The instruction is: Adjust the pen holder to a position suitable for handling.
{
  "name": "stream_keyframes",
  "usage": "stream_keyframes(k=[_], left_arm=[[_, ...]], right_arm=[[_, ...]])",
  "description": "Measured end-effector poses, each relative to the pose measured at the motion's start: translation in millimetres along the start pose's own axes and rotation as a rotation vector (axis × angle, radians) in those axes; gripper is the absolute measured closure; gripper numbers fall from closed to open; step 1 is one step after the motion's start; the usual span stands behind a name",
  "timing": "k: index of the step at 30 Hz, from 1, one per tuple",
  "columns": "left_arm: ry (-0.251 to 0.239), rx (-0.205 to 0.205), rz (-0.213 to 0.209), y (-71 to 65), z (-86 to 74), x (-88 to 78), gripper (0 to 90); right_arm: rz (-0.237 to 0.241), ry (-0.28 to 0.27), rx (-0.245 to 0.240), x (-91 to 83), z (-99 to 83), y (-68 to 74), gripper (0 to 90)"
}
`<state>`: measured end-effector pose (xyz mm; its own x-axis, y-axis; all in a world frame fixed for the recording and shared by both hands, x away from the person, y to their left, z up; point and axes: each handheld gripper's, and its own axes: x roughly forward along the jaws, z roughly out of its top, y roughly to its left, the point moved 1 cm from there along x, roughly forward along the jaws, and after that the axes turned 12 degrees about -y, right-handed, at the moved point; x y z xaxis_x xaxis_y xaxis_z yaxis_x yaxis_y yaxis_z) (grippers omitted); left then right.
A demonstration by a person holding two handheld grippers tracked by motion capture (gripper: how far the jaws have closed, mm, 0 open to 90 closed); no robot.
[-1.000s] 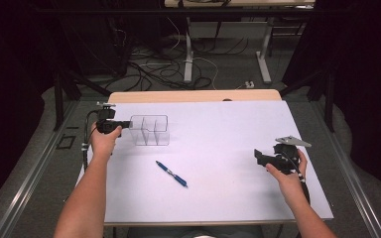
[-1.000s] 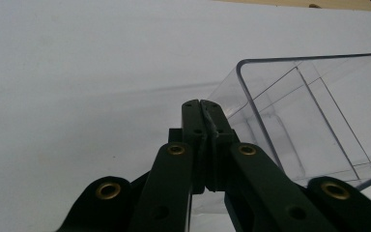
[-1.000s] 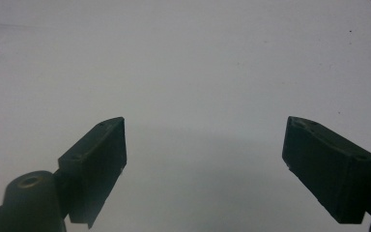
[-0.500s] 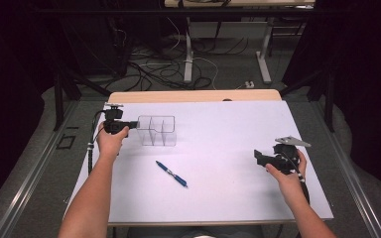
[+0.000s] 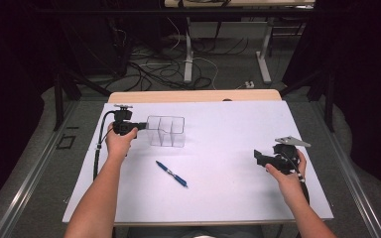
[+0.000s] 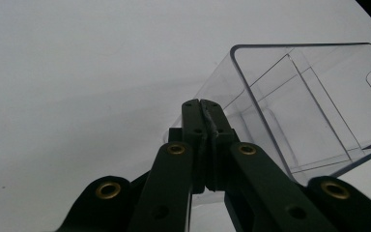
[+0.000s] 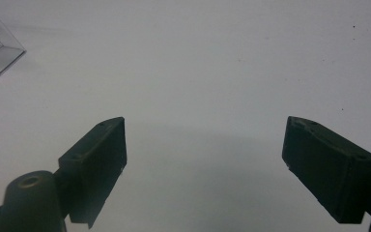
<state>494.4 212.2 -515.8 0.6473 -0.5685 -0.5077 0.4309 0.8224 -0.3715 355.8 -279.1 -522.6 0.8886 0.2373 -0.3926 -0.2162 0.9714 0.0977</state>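
Here the left gripper point(image 5: 140, 128) sits at about ten o'clock on the white table point(image 5: 228, 198), its jaws pinched tight on the near wall of the clear organizer point(image 5: 166, 131) (a see-through box split into three compartments). In the left gripper view the two black jaws meet with that thin wall point(image 6: 207, 126) clamped between them, and the rest of the clear organizer point(image 6: 309, 96) spreads away toward two o'clock. The organizer stands upright on the table, just right of the left hand point(image 5: 119, 144). A blue pen point(image 5: 171, 174) lies flat near the centre, toward six o'clock from the organizer and apart from it. The right gripper point(image 5: 259, 157) hovers around four o'clock, jaws spread wide with nothing between them, as the right gripper view point(image 7: 205, 154) shows.
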Motion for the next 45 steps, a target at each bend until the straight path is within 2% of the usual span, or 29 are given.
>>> stream_keyframes(k=[9,19,23,25,27,29,30,31,33,35,39,41,45], left_arm=[[0.002,-0.001,-0.024,-15.8,-2.3,8.0,90.0],[0.006,-0.026,-0.055,-32.8,-5.5,13.1,90.0],[0.004,-0.056,-0.072,-37.3,-10.2,13.9,90.0],[0.003,-0.059,-0.065,-39.3,-12.8,14.7,90.0],[0.015,-0.057,-0.071,-40.0,-13.1,14.5,90.0],[0.004,-0.050,-0.071,-41.8,-13.9,15.3,90.0],[0.005,-0.064,-0.071,-43.9,-14.1,15.6,90.0],[0.002,-0.061,-0.073,-45.9,-14.3,16.4,90.0],[0.016,-0.054,-0.083,-48.1,-13.6,16.7,90.0],[0.002,-0.056,-0.088,-50.2,-14.5,18.4,90.0],[0.011,-0.048,-0.101,-56.8,-15.1,20.8,90.0],[0.005,-0.064,-0.101,-60.0,-16.4,21.3,90.0],[0.004,-0.062,-0.109,-63.8,-18.7,23.6,90.0]], right_arm=[[0.000,0.001,0.003,-0.1,0.0,0.0,15.4],[0.002,0.002,0.001,-0.2,-0.2,0.3,15.4],[0.002,0.002,0.001,-0.1,-0.3,0.4,15.4],[0.003,0.003,0.001,-0.1,-0.4,0.5,15.4],[0.003,0.005,-0.001,0.0,-0.5,0.6,15.4],[0.002,0.007,-0.004,0.2,-0.7,1.1,15.4],[0.003,0.008,-0.005,0.3,-0.7,1.3,15.4],[0.002,0.008,-0.002,0.5,-0.8,1.6,15.4],[0.002,0.007,-0.004,0.4,-0.7,1.4,15.4],[0.002,0.007,-0.004,0.3,-0.6,1.0,15.3],[0.003,0.008,0.001,0.4,-0.8,0.8,15.4],[0.004,0.008,0.001,0.5,-0.9,0.7,15.4],[0.004,0.009,0.000,0.4,-1.0,0.5,15.4]])
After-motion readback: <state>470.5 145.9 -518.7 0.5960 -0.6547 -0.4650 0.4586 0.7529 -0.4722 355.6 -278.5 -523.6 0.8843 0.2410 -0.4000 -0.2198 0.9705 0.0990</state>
